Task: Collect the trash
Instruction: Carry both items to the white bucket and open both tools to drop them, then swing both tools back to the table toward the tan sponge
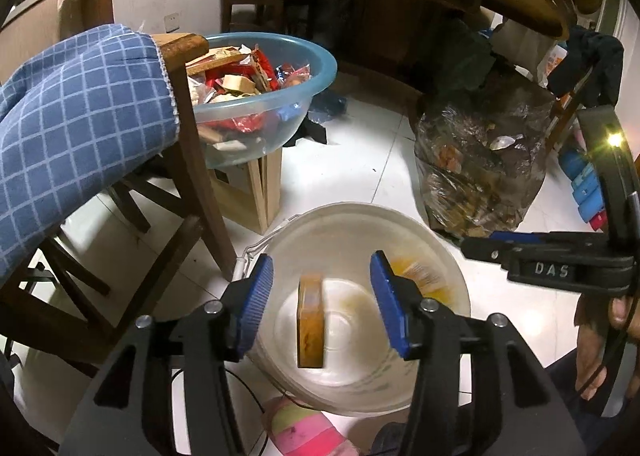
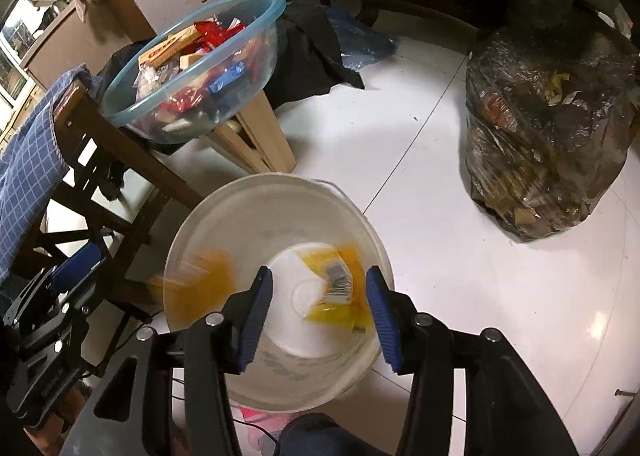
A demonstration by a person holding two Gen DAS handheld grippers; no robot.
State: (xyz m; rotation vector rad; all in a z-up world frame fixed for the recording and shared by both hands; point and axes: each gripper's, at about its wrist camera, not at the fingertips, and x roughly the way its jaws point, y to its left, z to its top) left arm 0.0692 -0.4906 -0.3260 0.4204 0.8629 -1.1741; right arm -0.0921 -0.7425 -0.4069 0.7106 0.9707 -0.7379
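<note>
Orange packet [image 1: 310, 320] between parted left fingers [image 1: 256, 308], yellow wrapper [image 2: 336, 288] between parted right fingers [image 2: 380, 312], over white bucket [image 1: 360, 216]

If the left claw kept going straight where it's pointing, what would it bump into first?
Probably the orange box that shows between the open left claw pads, inside the white bucket. The box is blurred, so its depth is unclear; it may be falling.

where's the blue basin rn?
Blue basin sits upper left in both views, full of wrappers, on a wooden stand beside the chair, behind the white bucket.
</note>
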